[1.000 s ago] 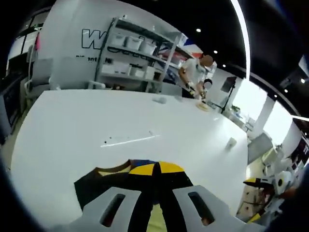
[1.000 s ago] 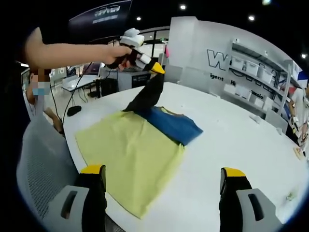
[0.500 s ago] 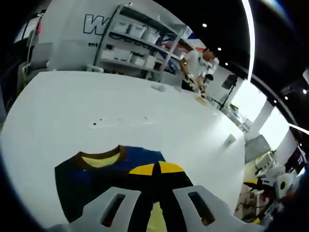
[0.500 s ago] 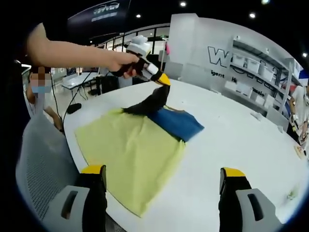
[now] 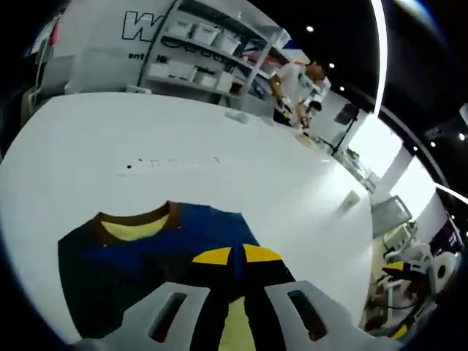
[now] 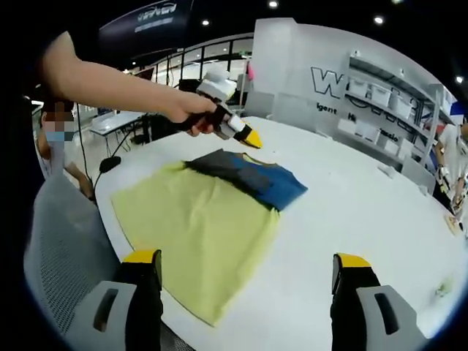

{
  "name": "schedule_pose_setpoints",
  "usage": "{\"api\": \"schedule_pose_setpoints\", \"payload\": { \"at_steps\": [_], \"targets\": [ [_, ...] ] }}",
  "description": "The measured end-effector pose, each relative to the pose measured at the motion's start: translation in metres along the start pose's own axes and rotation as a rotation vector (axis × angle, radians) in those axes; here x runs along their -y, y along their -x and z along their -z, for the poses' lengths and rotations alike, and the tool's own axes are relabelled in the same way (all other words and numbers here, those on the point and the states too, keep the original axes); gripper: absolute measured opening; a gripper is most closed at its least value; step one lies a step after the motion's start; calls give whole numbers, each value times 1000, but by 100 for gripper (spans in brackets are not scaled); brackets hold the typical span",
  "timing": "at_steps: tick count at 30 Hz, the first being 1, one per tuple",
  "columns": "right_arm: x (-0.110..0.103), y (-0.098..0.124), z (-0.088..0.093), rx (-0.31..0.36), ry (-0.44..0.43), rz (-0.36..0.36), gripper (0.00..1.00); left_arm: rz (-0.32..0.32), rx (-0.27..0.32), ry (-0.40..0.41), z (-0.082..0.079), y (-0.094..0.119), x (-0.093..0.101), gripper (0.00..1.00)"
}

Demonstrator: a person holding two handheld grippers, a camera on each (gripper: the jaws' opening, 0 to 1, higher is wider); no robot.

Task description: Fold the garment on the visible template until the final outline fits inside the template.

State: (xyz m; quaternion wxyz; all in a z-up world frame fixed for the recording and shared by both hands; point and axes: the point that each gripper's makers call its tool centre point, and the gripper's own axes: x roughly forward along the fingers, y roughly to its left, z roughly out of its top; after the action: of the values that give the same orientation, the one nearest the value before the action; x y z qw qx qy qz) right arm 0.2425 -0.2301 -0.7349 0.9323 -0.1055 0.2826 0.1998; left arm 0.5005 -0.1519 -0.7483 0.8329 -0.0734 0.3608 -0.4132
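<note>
Folding a soft, light shirt (image 6: 252,179) on the yellow template (image 6: 197,241).
Left gripper (image 6: 252,139) jaws closed, empty above shirt; right gripper (image 6: 245,281) gaping; pinch hems.

Garment (image 6: 212,212) lies on the table (image 6: 351,212) (near its edge), shelves (image 6: 387,99) behind.

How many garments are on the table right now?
1. A single yellow and blue garment lies on the white table ahead of the right gripper. The left gripper is above its blue end. Anything tucked beneath can't be seen.
</note>
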Motion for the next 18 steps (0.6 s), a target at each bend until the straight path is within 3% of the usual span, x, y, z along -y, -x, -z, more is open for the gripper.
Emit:
{"api": "schedule_pose_setpoints", "payload": {
  "at_steps": [5,18],
  "targets": [
    [-1,-2,-2,3,0,-3,96,-15,1,-33,-2,8,-5,10],
    [2,-10,-17,32,-11,-9,95,-98,22,-84,-19,37,-48,12]
  ]
}}
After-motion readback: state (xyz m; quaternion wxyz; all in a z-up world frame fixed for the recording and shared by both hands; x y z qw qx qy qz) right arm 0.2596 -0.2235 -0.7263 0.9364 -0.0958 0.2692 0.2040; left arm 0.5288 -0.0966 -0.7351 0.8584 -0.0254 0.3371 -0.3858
